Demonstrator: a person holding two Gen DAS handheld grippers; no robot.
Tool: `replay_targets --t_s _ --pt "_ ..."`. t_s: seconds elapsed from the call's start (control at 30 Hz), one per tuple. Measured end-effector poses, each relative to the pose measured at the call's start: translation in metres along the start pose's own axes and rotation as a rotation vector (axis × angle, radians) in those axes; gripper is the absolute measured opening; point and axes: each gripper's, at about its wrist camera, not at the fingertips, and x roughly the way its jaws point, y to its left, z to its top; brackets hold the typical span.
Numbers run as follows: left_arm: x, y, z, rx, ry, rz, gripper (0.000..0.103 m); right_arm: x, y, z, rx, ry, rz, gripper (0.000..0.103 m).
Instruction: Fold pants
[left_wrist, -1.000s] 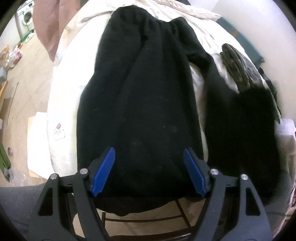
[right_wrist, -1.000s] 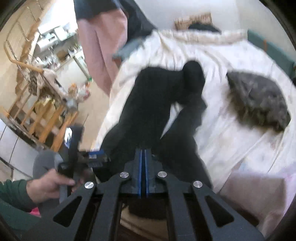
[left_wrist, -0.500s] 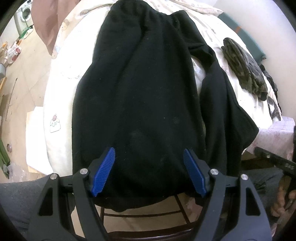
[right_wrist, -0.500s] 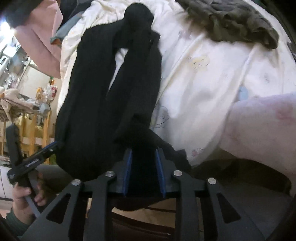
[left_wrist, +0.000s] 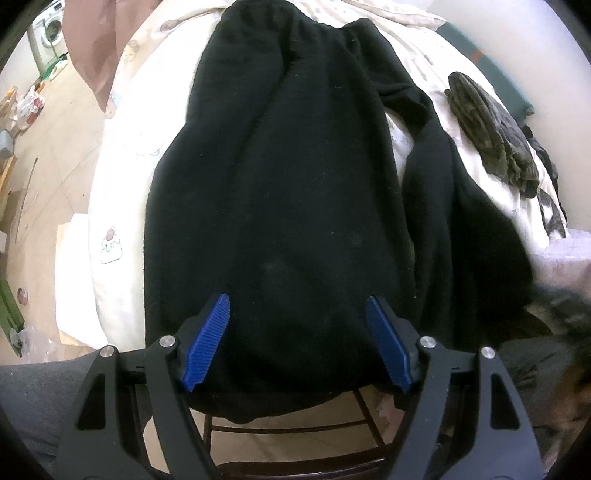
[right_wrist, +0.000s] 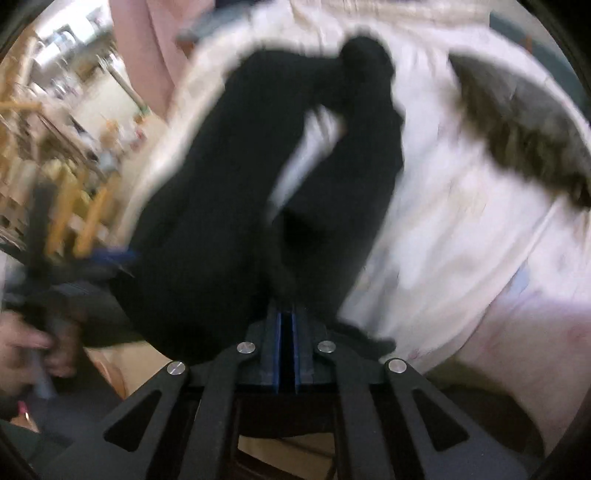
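Both grippers are seen at the near end of the black pants (left_wrist: 280, 192). On the left gripper (left_wrist: 297, 338) the blue pads (left_wrist: 207, 341) are held wide apart, one at either side of the near leg end, with the cloth between them but not pinched. On the right gripper (right_wrist: 286, 347) the jaws are seen pressed together; dark cloth lies right at their tips, but through the blur it cannot be told whether any of it is caught.

The pants are laid lengthwise on a cream printed bed cover (left_wrist: 122, 177), with the waistband at the far end. One leg is spread broad and flat under the left gripper; the other is bent away to the right, a strip of cover being left bare between them. The leg ends are draped over the near edge of the bed, above a dark chair frame (left_wrist: 280, 430).

A crumpled olive garment (left_wrist: 491, 136) is set well apart on the right. A pink cloth (left_wrist: 92, 48) is hung at the far left, beyond which pale floor and a washing machine (left_wrist: 48, 31) are seen.
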Motion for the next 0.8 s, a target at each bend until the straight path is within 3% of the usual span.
replay_targets --t_s 0.1,0.17,0.23,0.27,0.3,0.37,0.47,0.5,0.57,0.6,0.63,0.7,0.73,0.8 --pt "0.001 0.001 0.000 0.001 -0.003 0.015 0.073 -0.062 -0.026 0.019 0.122 -0.203 0.030 0.004" --pt "0.003 0.003 -0.001 -0.003 0.001 0.025 0.073 -0.088 -0.069 0.029 0.306 -0.287 -0.043 0.004" --pt "0.004 0.005 -0.002 -0.007 0.007 0.035 0.073 -0.093 -0.118 0.027 0.492 -0.244 -0.234 0.004" --pt "0.005 0.006 -0.002 -0.009 0.006 0.038 0.073 -0.089 -0.132 0.024 0.536 -0.207 -0.288 0.004" --pt "0.004 0.007 -0.002 -0.009 0.006 0.041 0.073 -0.084 -0.147 0.018 0.578 -0.164 -0.331 0.004" --pt "0.005 0.009 -0.003 -0.011 0.007 0.045 0.073 -0.068 -0.161 0.010 0.615 -0.069 -0.336 0.005" --pt "0.007 0.010 -0.002 -0.018 0.019 0.042 0.073 -0.049 -0.160 0.006 0.572 0.039 -0.344 0.011" --pt "0.008 0.009 -0.002 -0.018 0.021 0.042 0.073 -0.043 -0.153 0.011 0.523 0.070 -0.356 0.018" --pt "0.008 0.006 -0.001 -0.012 0.020 0.041 0.073 -0.037 -0.134 0.024 0.414 0.081 -0.394 0.019" --pt "0.008 0.004 -0.001 -0.008 0.020 0.038 0.073 -0.038 -0.125 0.031 0.380 0.064 -0.422 0.028" --pt "0.008 0.003 0.000 -0.006 0.018 0.036 0.073 -0.039 -0.116 0.040 0.346 0.051 -0.445 0.050" --pt "0.009 0.002 0.001 -0.002 0.020 0.034 0.073 -0.033 -0.105 0.061 0.286 0.020 -0.441 0.082" --pt "0.009 0.001 0.001 -0.001 0.022 0.033 0.073 -0.030 -0.095 0.073 0.248 -0.003 -0.455 0.082" --pt "0.010 0.000 0.002 -0.003 0.023 0.042 0.073 -0.026 -0.074 0.096 0.157 -0.053 -0.572 0.082"
